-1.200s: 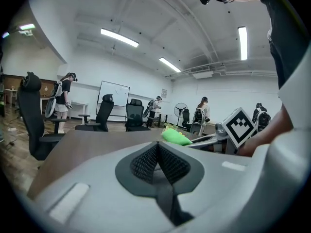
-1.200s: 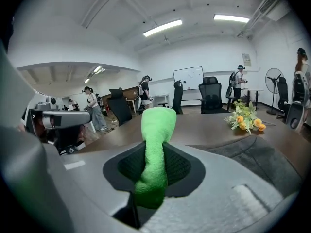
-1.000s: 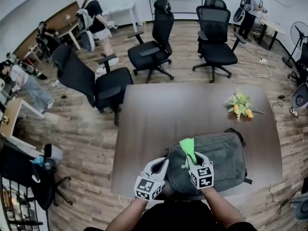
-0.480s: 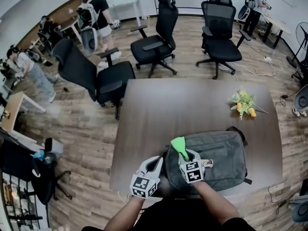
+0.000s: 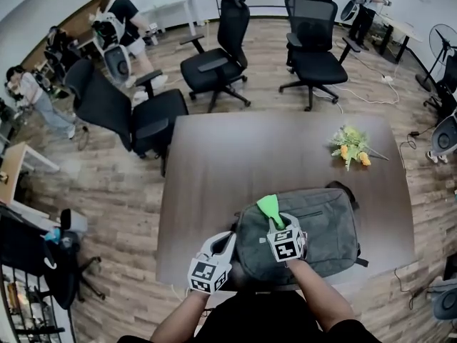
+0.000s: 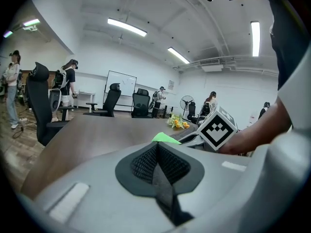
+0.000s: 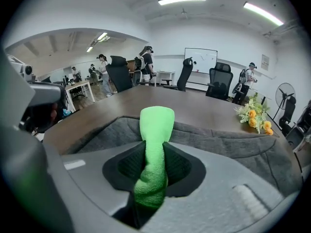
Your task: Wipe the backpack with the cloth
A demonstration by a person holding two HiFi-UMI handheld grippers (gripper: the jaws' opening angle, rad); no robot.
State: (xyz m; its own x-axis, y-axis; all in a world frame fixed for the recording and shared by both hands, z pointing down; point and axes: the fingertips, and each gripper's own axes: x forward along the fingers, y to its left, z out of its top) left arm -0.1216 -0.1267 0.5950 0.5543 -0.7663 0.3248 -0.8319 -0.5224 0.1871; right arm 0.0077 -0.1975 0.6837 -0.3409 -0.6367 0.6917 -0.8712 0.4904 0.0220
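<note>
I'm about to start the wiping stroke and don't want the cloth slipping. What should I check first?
1. Cloth gripped: ok, the right tongs are shut on the green cloth.
2. Cloth over the backpack: ok; whether it presses the fabric, cannot tell.
3. Backpack lying flat on the table: ok.
4. Left tongs steadying the backpack: not ok, shut on nothing, beside its near left corner.
5. Flowers out of the way: ok, apart from the backpack.

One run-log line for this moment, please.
right gripper shut on green cloth over grey backpack | left gripper shut, empty, beside backpack | backpack flat on table | cloth contact: cannot tell
</note>
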